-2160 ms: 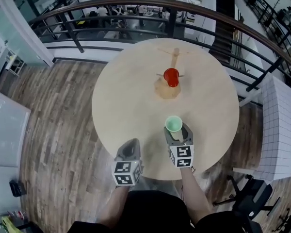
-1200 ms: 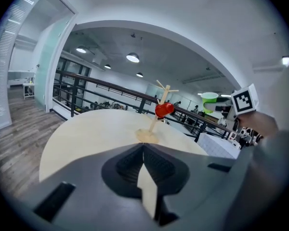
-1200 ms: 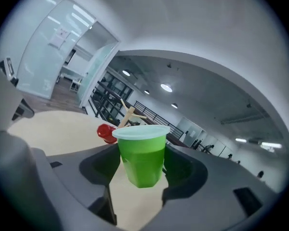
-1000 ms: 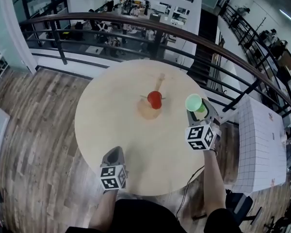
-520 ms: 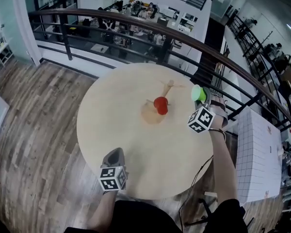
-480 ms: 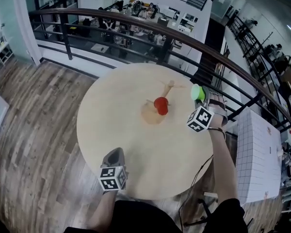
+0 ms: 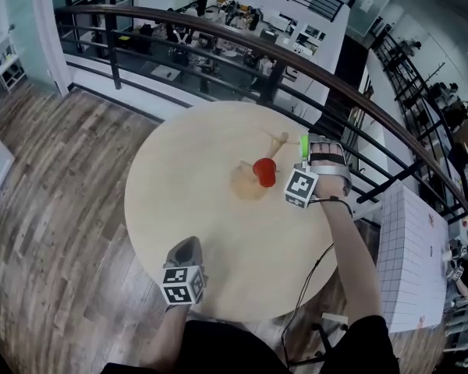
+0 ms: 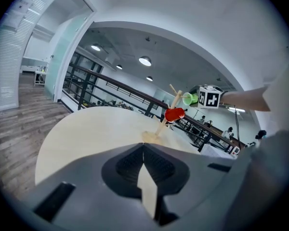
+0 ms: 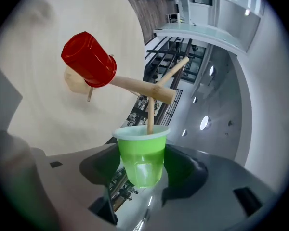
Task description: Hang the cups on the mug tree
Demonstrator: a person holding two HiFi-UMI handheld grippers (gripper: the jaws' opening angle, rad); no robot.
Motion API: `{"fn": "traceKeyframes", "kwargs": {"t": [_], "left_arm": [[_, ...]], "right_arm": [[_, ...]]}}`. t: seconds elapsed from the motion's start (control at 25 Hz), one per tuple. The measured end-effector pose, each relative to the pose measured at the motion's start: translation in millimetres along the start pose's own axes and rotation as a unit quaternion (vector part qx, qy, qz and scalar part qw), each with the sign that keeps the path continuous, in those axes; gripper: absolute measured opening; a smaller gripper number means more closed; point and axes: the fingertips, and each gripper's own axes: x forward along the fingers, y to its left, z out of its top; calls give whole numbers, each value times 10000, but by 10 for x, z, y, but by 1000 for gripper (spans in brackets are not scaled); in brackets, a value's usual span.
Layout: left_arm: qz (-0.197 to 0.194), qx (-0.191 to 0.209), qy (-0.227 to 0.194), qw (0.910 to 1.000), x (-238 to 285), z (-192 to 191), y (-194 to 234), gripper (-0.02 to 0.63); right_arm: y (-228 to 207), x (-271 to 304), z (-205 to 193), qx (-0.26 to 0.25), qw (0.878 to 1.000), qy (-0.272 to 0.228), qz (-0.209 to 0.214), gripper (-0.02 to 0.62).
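Green cup (image 9: 142, 160), of translucent plastic, sits clamped between the two jaws of the right tool (image 9: 142, 171), one pad pressing each side of its wall and its open mouth pointing toward the mug tree (image 9: 139, 86). In the right gripper view a thin wooden peg (image 9: 149, 113) runs from the tree's trunk to the cup's rim; how far it enters the mouth cannot be told. The red cup (image 9: 89, 59) hangs on another peg lower on the trunk, mouth toward the trunk, as it did in all the earlier frames.

In the head view the right tool (image 7: 316, 158) is just beside the tree (image 7: 269, 148), at its right, with the green cup (image 7: 303, 143) near the top pegs. Half a second earlier the tool and cup were further right, apart from the tree; 2.2 s earlier they were at the near side of the round worktop (image 7: 187, 170).

The left tool (image 7: 189, 252) has kept its place at the worktop's near edge. Its jaws are closed together with nothing between them (image 8: 144, 170), and its view looks across the worktop to the tree and the red cup (image 8: 174, 114).
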Motion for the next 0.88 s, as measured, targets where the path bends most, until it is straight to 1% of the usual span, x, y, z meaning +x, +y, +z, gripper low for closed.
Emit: {"fn": "traceKeyframes", "kwargs": {"t": [0.24, 0.44, 0.52, 0.64, 0.88], "left_arm": [[-33, 22, -17, 10000, -1, 8, -26, 12], [-49, 35, -17, 10000, -6, -67, -101, 12], [-51, 41, -12, 10000, -33, -54, -95, 12], [-76, 37, 11, 10000, -62, -42, -89, 12], [-190, 107, 61, 9997, -50, -36, -210, 12]], "right_arm": [[48, -29, 272, -314, 9995, -11, 53, 290], [181, -41, 334, -305, 9994, 76, 164, 291], [172, -63, 343, -228, 9996, 74, 166, 295], [123, -137, 364, -52, 9999, -89, 116, 301], [38, -526, 277, 753, 9956, -554, 77, 308]]}}
